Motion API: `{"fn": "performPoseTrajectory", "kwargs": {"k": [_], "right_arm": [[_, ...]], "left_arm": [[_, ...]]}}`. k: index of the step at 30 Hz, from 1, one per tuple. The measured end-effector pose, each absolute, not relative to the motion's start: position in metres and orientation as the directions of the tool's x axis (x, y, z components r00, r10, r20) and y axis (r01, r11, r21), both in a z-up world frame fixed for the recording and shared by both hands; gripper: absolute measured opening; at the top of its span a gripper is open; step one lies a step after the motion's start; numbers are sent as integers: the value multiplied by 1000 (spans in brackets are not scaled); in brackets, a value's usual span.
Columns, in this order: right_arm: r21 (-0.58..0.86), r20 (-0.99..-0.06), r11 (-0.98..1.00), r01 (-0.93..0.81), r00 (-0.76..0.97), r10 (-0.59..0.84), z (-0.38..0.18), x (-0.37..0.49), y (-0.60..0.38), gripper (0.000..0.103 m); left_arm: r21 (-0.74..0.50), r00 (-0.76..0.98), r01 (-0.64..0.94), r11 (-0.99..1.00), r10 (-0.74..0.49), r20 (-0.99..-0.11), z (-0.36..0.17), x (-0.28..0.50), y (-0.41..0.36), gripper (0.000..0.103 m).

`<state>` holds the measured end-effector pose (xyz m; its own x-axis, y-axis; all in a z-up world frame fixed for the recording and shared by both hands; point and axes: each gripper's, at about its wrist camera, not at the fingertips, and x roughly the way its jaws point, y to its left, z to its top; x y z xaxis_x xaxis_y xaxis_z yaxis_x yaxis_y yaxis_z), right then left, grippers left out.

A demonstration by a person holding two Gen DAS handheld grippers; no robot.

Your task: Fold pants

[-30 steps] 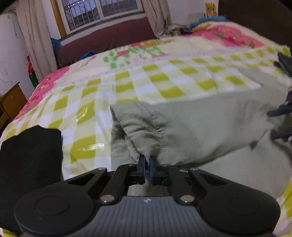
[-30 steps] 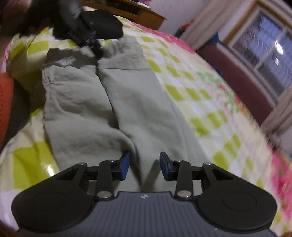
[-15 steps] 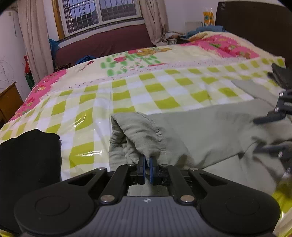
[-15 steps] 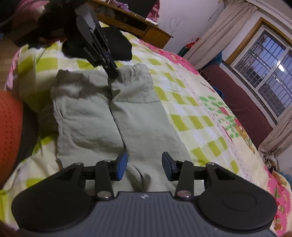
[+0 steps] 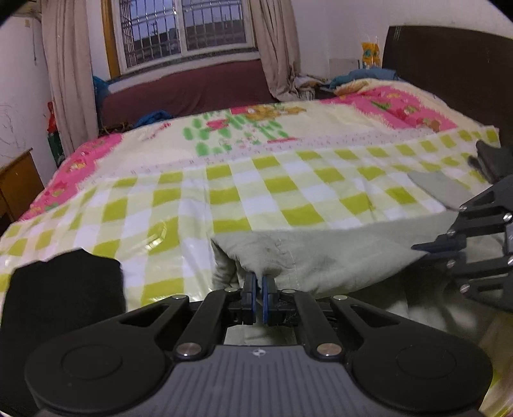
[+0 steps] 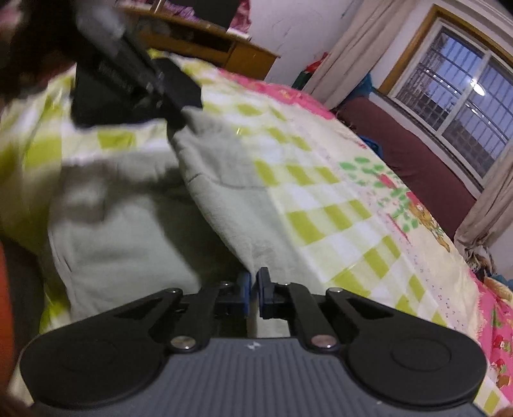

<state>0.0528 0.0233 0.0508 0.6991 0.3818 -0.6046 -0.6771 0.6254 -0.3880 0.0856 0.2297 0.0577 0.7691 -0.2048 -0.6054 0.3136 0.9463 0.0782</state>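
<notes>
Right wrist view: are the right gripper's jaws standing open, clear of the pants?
No, the right gripper is shut, its blue pads pinching the edge of the grey-green pants.

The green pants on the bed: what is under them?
Around the pants the checked bedspread shows and seems to continue beneath; that part is covered. The lifted edge, pinched in both grippers' jaws, exposes another pale green layer.

Pants [image 5: 320, 253] lie on a bed [image 5: 256, 192], a folded garment [image 5: 64, 288] to their left, a window [image 5: 186, 29] behind.
</notes>
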Motion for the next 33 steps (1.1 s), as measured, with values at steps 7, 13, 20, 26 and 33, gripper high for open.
{"fn": "performPoseTrajectory", "kwargs": {"k": [7, 13, 20, 26, 33], "right_arm": [[-298, -640, 568, -767, 602, 477, 52, 7, 39, 4], [-306, -723, 506, -807, 543, 428, 0, -3, 59, 5], [-284, -693, 516, -808, 545, 472, 28, -9, 54, 4], [-253, -714, 504, -826, 511, 479, 14, -20, 58, 4], [-246, -750, 488, -837, 483, 452, -4, -16, 67, 22]], "left_arm": [[66, 767, 275, 959, -178, -617, 63, 37, 251, 20], [62, 669, 247, 967, -124, -733, 2, 19, 249, 20], [18, 702, 221, 975, -147, -697, 14, 9, 260, 20], [14, 683, 194, 981, -124, -720, -1, 0, 264, 20], [66, 672, 179, 982, -73, -737, -7, -2, 263, 21]]}}
